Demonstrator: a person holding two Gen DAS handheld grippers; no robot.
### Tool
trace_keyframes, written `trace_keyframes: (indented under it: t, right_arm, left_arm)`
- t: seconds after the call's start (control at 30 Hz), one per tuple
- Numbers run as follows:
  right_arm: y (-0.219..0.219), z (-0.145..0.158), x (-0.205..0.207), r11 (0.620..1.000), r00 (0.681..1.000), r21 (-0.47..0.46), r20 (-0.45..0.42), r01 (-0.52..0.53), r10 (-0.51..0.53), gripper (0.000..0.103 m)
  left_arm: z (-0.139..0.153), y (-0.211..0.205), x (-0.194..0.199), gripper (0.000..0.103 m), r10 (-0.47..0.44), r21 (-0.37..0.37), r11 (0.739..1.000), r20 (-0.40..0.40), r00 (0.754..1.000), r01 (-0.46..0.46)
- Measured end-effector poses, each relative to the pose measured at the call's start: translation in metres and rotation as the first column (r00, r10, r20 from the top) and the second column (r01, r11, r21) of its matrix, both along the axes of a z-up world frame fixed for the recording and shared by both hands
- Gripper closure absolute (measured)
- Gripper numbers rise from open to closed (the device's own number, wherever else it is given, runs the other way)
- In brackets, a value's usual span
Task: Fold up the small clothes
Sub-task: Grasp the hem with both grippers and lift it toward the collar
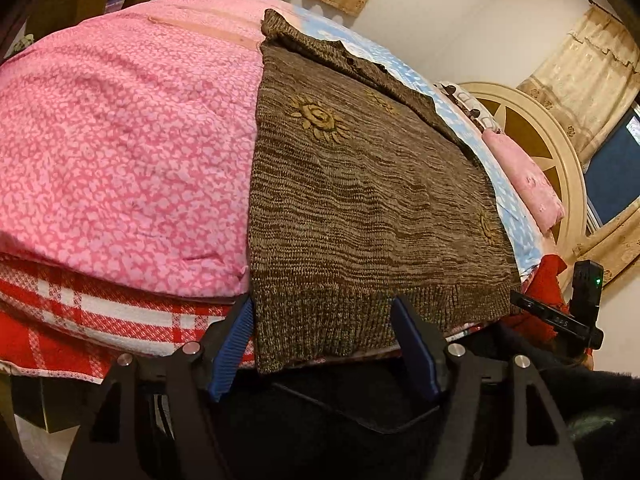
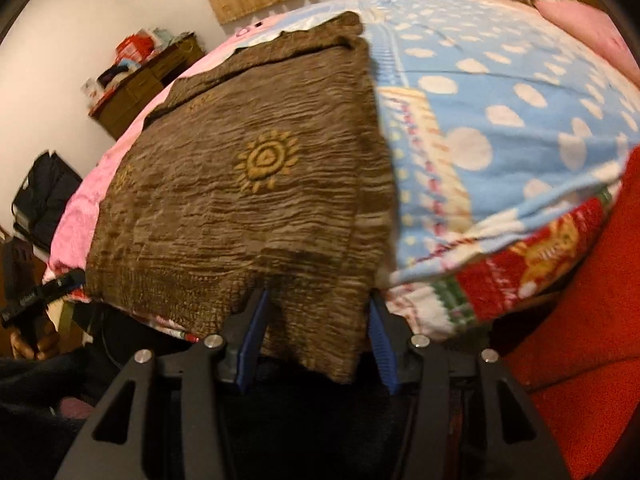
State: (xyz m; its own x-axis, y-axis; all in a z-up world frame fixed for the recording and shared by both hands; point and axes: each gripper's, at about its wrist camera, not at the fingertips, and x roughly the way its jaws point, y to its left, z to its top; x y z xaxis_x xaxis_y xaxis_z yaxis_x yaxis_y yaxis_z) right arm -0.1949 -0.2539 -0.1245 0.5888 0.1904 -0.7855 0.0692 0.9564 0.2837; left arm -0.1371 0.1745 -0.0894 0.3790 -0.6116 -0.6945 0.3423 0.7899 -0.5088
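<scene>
A brown knitted sweater (image 1: 360, 184) with gold sun motifs lies flat on the bed, its ribbed hem hanging over the near edge. My left gripper (image 1: 322, 312) is open, its blue-padded fingers (image 1: 232, 344) standing either side of the hem's left corner. In the right wrist view the same sweater (image 2: 248, 184) fills the middle. My right gripper (image 2: 320, 308) is open, with the hem's right corner hanging between its fingers (image 2: 380, 340). Neither pair of jaws presses the cloth. The other gripper shows at the far right of the left view (image 1: 560, 312) and far left of the right view (image 2: 36, 296).
A pink patterned quilt (image 1: 120, 140) lies left of the sweater, over a red plaid blanket (image 1: 100, 320). A blue dotted blanket (image 2: 500, 100) lies to its right. A red cloth (image 2: 580, 340) is at the bed's right corner. A round headboard (image 1: 552, 152) and pink pillow (image 1: 528, 184) stand behind.
</scene>
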Motion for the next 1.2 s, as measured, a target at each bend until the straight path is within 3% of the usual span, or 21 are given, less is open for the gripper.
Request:
trace_keyframes:
  t: [0.03, 0.1, 0.27, 0.3, 0.33, 0.37, 0.4, 0.43, 0.47, 0.53, 0.7, 0.87, 0.97, 1.1, 1.2]
  right_arm:
    - [0.003, 0.002, -0.001, 1.0, 1.0, -0.016, 0.002, -0.014, 0.014, 0.068]
    - [0.005, 0.002, 0.0, 0.999, 0.999, -0.019, -0.011, -0.04, 0.04, 0.088]
    - [0.003, 0.001, -0.001, 0.999, 0.999, 0.019, -0.013, -0.045, 0.045, 0.084]
    - [0.003, 0.001, 0.0, 0.999, 0.999, 0.024, -0.009, -0.043, 0.044, 0.078]
    - [0.003, 0.0, 0.001, 0.998, 0.999, 0.04, -0.011, -0.042, 0.042, 0.07]
    - [0.004, -0.003, 0.003, 0.997, 0.999, 0.059, -0.016, -0.04, 0.041, 0.068]
    - [0.006, -0.007, 0.005, 0.997, 0.999, 0.072, -0.028, -0.039, 0.041, 0.068]
    - [0.008, -0.009, 0.006, 0.997, 0.999, 0.067, -0.035, -0.039, 0.042, 0.068]
    - [0.009, -0.01, 0.006, 0.997, 0.998, 0.063, -0.041, -0.046, 0.049, 0.068]
    - [0.012, -0.013, 0.006, 0.997, 0.997, 0.053, -0.05, -0.058, 0.06, 0.091]
    - [0.006, -0.011, 0.003, 0.993, 0.996, 0.103, -0.049, -0.064, 0.069, 0.092]
    - [-0.008, 0.027, -0.009, 0.976, 0.995, 0.199, 0.071, -0.084, 0.071, 0.093]
    - [-0.027, 0.04, -0.014, 0.932, 0.99, 0.355, 0.139, -0.073, 0.024, 0.093]
    - [-0.033, 0.039, -0.012, 0.919, 0.99, 0.39, 0.141, -0.054, -0.002, 0.093]
    - [-0.036, 0.042, -0.008, 0.889, 0.987, 0.453, 0.159, -0.065, -0.009, 0.093]
  left_arm:
    - [0.0, 0.001, 0.0, 0.033, -0.003, -0.007, 1.0, -0.005, 1.0, 0.003]
    - [-0.001, 0.003, 0.0, 0.033, -0.002, -0.024, 1.0, -0.013, 1.0, 0.002]
    - [-0.003, 0.009, 0.001, 0.035, 0.003, -0.046, 0.999, -0.022, 1.0, -0.004]
    - [-0.003, 0.009, 0.0, 0.038, 0.004, -0.04, 0.999, -0.019, 1.0, -0.005]
    - [-0.002, 0.01, 0.0, 0.046, 0.003, -0.033, 0.999, -0.018, 1.0, -0.003]
    - [-0.003, 0.011, 0.001, 0.063, 0.005, -0.028, 1.0, -0.021, 1.0, -0.005]
    - [-0.004, 0.013, 0.001, 0.073, 0.011, -0.028, 1.0, -0.03, 1.0, -0.012]
    - [-0.008, 0.015, 0.003, 0.091, 0.015, -0.036, 0.999, -0.053, 0.999, -0.017]
    - [-0.01, 0.017, 0.005, 0.094, 0.016, -0.05, 0.999, -0.071, 0.997, -0.02]
    - [-0.012, 0.022, 0.005, 0.094, 0.017, -0.074, 0.997, -0.088, 0.996, -0.024]
    - [0.008, 0.031, 0.001, 0.095, -0.003, -0.105, 0.994, -0.027, 1.0, 0.0]
    - [0.03, 0.039, -0.001, 0.095, -0.002, -0.186, 0.983, 0.003, 1.0, 0.003]
    - [0.039, 0.04, -0.001, 0.095, -0.015, -0.201, 0.979, 0.022, 1.0, 0.019]
    - [0.056, 0.045, 0.004, 0.095, 0.006, -0.255, 0.967, 0.041, 0.999, 0.004]
    - [0.067, 0.044, 0.015, 0.095, 0.026, -0.274, 0.962, 0.056, 0.998, -0.009]
